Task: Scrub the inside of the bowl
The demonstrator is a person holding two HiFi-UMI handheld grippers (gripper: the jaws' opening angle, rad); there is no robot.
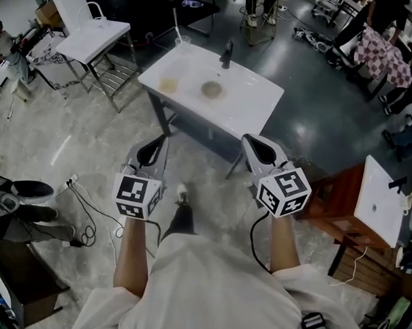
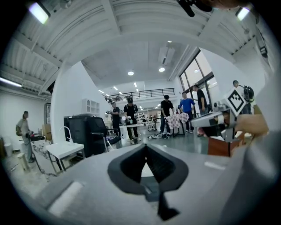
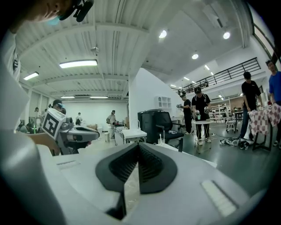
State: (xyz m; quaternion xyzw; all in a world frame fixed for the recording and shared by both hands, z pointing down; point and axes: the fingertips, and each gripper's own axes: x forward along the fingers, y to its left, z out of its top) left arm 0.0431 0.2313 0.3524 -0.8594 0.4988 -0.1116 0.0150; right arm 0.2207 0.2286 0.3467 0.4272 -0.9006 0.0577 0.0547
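Left gripper (image 1: 154, 150) and right gripper (image 1: 258, 148) were both clenched on nothing, well short of the white table (image 1: 258, 100) at upper centre; I reckoned they should open before reaching.

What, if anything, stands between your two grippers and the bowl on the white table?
Nothing visible does. The left gripper and right gripper, both shut and empty, hang over the floor short of the white table. The bowl sits in the open; a yellowish pad lies beside it, a dark upright object behind it.
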